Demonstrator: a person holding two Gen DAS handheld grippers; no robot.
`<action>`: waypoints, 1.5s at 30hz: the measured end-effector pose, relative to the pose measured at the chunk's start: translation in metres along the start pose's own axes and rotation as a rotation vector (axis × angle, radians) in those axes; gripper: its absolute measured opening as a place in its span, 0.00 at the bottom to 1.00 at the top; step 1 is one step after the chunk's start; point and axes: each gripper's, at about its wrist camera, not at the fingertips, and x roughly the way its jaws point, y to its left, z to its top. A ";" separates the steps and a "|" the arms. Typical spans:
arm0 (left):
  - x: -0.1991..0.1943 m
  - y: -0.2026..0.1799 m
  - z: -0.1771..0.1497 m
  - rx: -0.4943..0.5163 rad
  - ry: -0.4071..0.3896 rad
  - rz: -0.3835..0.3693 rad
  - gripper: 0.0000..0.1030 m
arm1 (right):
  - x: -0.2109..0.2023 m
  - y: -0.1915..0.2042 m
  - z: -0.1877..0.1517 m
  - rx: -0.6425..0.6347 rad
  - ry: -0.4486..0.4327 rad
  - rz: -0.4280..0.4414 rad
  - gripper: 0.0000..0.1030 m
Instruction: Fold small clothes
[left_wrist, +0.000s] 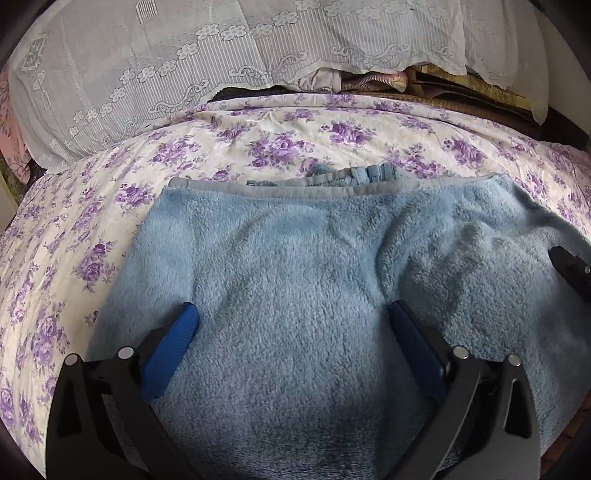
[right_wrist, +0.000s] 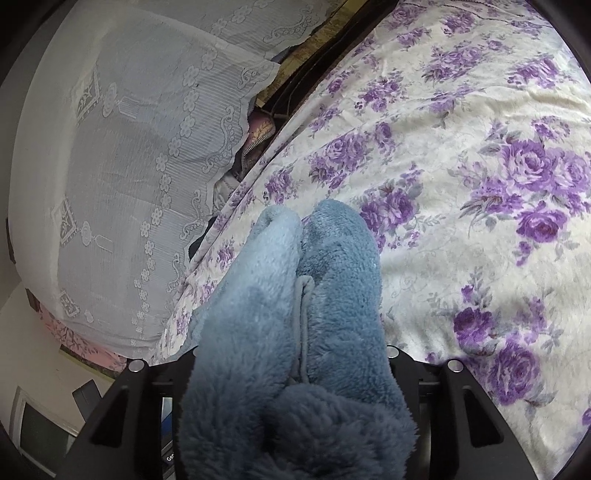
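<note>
A fluffy light-blue fleece garment lies spread on the bed, its grey ribbed hem at the far side. My left gripper hovers just over its near part, blue pads wide apart and nothing pinched between them. At the garment's right edge the black tip of my right gripper touches the fleece. In the right wrist view a thick bunch of that fleece with a seam cord fills the jaws of my right gripper. It is shut on the bunch, which hides its fingers.
The bed carries a white sheet with purple roses. A white lace cloth drapes over a pile at the far edge, with folded fabrics and dark boards beside it. A framed screen stands low by the bed.
</note>
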 end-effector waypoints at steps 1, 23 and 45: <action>0.000 0.000 0.000 0.001 0.000 0.001 0.96 | 0.000 0.001 0.000 -0.004 0.000 -0.002 0.47; -0.002 -0.001 -0.001 -0.001 -0.006 -0.008 0.96 | -0.004 -0.005 -0.004 0.000 -0.022 0.000 0.41; 0.009 0.003 0.066 0.026 0.095 -0.227 0.93 | -0.038 0.097 -0.026 -0.422 -0.097 -0.015 0.41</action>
